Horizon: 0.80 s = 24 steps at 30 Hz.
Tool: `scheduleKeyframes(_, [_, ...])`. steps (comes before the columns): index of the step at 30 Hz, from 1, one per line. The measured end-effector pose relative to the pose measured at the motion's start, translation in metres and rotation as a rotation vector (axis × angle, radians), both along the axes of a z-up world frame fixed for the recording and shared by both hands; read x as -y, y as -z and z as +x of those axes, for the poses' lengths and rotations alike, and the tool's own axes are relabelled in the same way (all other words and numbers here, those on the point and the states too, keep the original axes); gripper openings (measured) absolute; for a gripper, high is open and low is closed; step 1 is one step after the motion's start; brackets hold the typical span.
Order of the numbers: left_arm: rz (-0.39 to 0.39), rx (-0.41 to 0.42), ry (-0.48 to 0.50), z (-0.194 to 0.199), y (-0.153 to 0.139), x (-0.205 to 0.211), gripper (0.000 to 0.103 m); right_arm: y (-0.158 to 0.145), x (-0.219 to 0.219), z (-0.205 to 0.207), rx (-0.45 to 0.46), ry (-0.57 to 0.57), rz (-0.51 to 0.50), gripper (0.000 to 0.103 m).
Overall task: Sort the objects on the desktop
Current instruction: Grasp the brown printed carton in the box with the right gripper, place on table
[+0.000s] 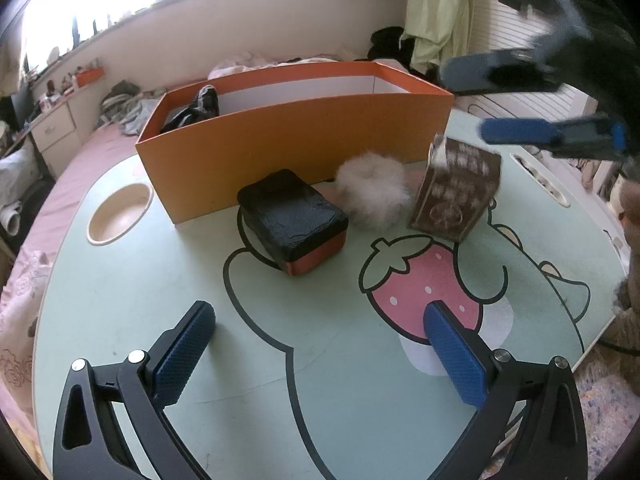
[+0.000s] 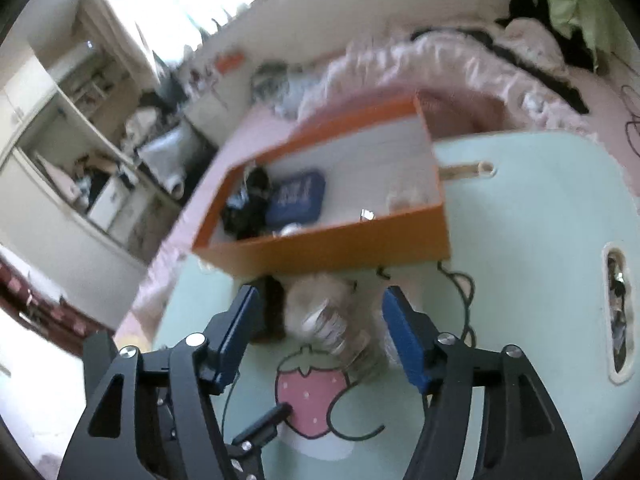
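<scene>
An orange box (image 1: 296, 136) stands open-topped at the back of the pale green table (image 1: 160, 280). In front of it sit a black-and-red box (image 1: 292, 216), a white fluffy puff (image 1: 374, 192) and a tilted brown patterned carton (image 1: 456, 188). My left gripper (image 1: 320, 316) hangs open and empty over the table's near side. My right gripper (image 1: 464, 102) hovers open above the carton, touching nothing. In the blurred right wrist view, the right gripper (image 2: 320, 296) frames the puff (image 2: 312, 292) and carton (image 2: 340, 340). The orange box (image 2: 340, 244) holds a blue case (image 2: 296, 198) and a black item (image 2: 246, 208).
A round cup recess (image 1: 120, 212) is sunk into the table's left side, and slots (image 2: 618, 312) run along its right edge. A strawberry cartoon (image 1: 424, 292) is printed on the top. A bed with pink sheets and heaped clothes (image 2: 460, 68) surrounds the table.
</scene>
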<state>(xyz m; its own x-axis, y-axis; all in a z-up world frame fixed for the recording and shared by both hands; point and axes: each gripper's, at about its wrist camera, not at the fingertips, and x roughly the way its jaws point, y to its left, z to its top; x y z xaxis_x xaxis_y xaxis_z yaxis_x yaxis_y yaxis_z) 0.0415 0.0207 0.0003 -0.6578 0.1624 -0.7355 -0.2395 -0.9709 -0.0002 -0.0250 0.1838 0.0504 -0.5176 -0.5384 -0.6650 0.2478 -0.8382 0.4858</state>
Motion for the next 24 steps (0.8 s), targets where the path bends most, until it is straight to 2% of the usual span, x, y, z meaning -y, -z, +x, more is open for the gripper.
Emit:
scheduleKeyframes(3, [0.0,0.0,0.0,0.0,0.0,0.001,0.103,-0.001,-0.004,0.017,-0.041,0.01,0.031,0.078])
scheduleKeyframes(13, [0.002,0.0,0.0,-0.001,0.0,0.001,0.103,0.036,0.005,0.052,-0.058,0.047,0.333,0.078])
scheduleKeyframes(15, [0.0,0.001,-0.001,-0.001,0.001,0.0,0.103,0.045,0.006,0.049,-0.024,0.044,0.359,0.079])
scheduleKeyframes(16, [-0.001,0.003,0.002,-0.001,0.001,0.0,0.103,0.046,0.006,0.049,-0.036,0.048,0.366,0.08])
scheduleKeyframes(19, [0.015,0.014,0.004,-0.003,-0.004,0.002,0.101,0.048,0.01,0.047,-0.038,0.046,0.4,0.084])
scheduleKeyframes(20, [0.028,0.008,0.005,-0.006,-0.009,0.005,0.098,0.05,0.012,0.047,-0.044,0.042,0.42,0.087])
scheduleKeyframes(22, [0.031,-0.039,-0.007,-0.008,-0.027,0.013,0.093,0.053,0.018,0.049,-0.056,0.033,0.473,0.095])
scheduleKeyframes(23, [0.027,-0.066,-0.016,-0.009,-0.037,0.016,0.092,0.056,0.023,0.049,-0.058,0.024,0.508,0.103])
scheduleKeyframes(24, [0.028,-0.095,-0.028,-0.015,-0.05,0.023,0.091,0.057,0.023,0.051,-0.058,0.016,0.506,0.103])
